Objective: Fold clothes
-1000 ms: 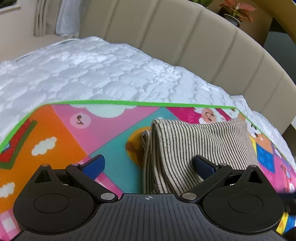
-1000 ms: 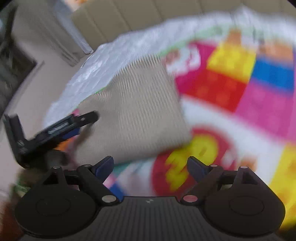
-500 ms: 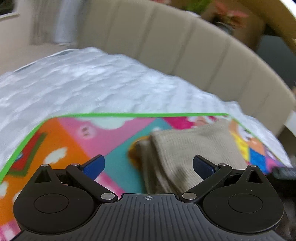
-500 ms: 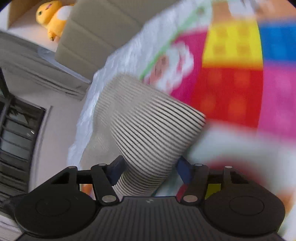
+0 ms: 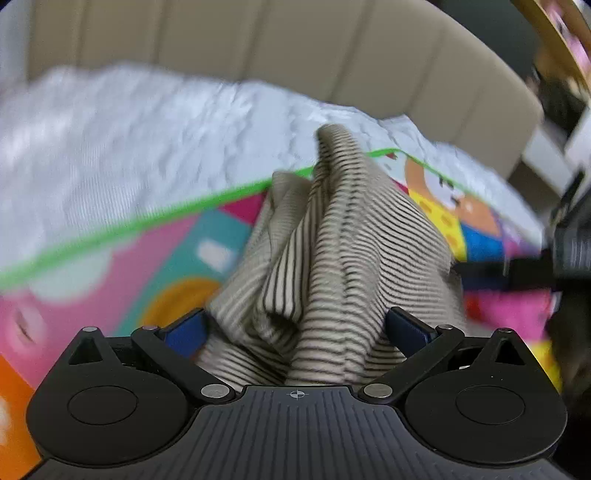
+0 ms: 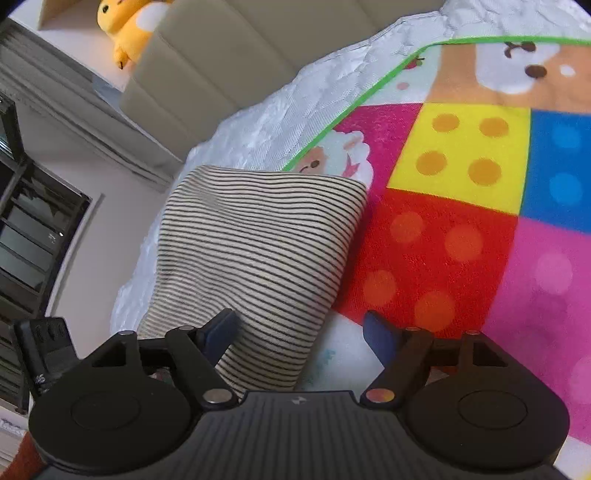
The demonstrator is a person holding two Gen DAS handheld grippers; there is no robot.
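Beige black-striped knit garment [image 5: 332, 258], folded into a thick bundle, sits on the bright patchwork play mat [image 6: 461, 229] near its green-edged corner, over the white quilted bed cover [image 5: 110, 147].

In my left view the bundle is bunched and peaked, rising straight ahead between my fingers, long axis running away from me toward the beige padded headboard [image 5: 295, 55]. My left gripper [image 5: 295, 328] has its blue pads wide apart with cloth filling the gap. They flank the bundle; whether they press it I can't tell, view is motion-blurred.

My right gripper [image 6: 301, 328] is also spread. The left pad lies over the near striped edge, the right pad is clear over the mat. So the garment lies ahead and to the left of that claw, off centre.

Judgement: left gripper is better aligned, bundle centred in it. Right needs to shift left before closing, else it catches only the corner. Risk: the loose layers slip apart if only one fold is pinched.

Yellow plush toy [image 6: 125, 26] on the headboard ledge is well clear.
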